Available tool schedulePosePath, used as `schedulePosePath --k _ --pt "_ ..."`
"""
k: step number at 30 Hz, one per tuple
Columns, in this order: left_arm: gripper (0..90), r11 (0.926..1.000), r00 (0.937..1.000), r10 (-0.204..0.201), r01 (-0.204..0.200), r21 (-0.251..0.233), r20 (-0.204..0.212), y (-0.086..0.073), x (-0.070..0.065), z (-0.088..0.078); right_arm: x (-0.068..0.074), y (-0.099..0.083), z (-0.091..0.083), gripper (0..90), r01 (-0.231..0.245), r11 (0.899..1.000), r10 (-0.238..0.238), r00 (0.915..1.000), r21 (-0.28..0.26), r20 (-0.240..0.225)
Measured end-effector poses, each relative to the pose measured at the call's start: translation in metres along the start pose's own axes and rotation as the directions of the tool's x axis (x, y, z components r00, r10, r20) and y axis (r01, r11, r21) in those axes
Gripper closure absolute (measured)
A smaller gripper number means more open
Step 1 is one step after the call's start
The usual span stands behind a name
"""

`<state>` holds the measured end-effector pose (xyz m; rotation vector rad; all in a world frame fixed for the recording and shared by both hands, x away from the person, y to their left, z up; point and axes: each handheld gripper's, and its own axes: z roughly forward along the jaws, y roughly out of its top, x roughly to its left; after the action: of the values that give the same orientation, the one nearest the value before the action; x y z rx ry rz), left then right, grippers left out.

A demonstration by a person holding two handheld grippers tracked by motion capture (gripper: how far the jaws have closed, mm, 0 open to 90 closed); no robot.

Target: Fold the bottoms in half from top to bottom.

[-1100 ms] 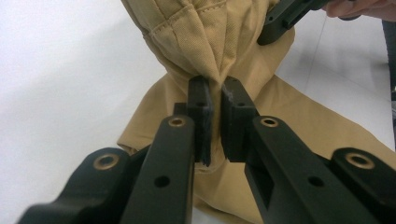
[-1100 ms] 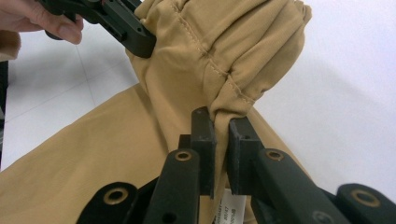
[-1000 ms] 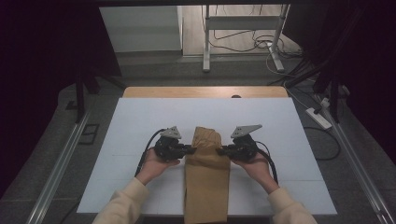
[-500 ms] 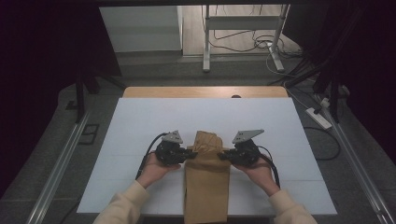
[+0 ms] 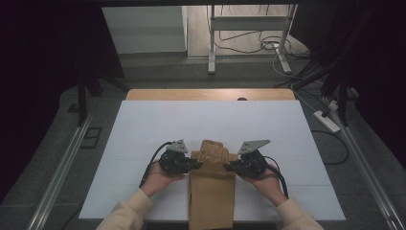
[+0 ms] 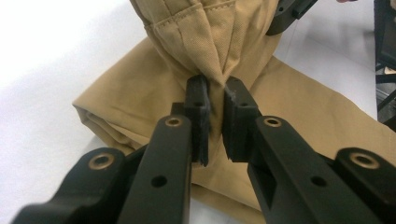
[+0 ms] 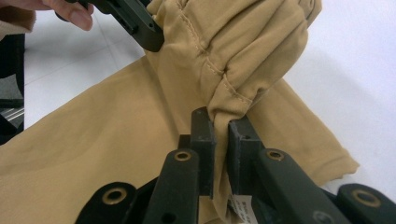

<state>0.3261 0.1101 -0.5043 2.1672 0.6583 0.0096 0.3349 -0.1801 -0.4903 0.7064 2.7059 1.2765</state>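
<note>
My left hand-held gripper (image 6: 215,100) pinches tan cloth (image 5: 212,191) fold; right hand-held gripper (image 7: 222,123) pinches opposite fold. Cloth on desk (image 5: 143,124), far end lifted, bunched between both. Step: folding. Next, I judge: carry end over evenly, release.

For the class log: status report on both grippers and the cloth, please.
Left gripper shut on tan cloth. Right gripper shut on its far edge too. Bunched end lifted off white table. Nothing in the way.

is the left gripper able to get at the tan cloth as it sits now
Yes, it seems so: the left gripper already has its fingers pinched on a fold of the tan cloth, with nothing between them.
</note>
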Motion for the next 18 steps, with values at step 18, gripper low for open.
schedulePosePath --k 18 --pt "77.4 1.0000 1.0000 -0.001 0.001 0.003 0.001 -0.0058 -0.0032 -0.0009 0.0095 -0.0063 -0.0035 80.5 0.022 1.000 -0.022 0.9997 -0.003 0.008"
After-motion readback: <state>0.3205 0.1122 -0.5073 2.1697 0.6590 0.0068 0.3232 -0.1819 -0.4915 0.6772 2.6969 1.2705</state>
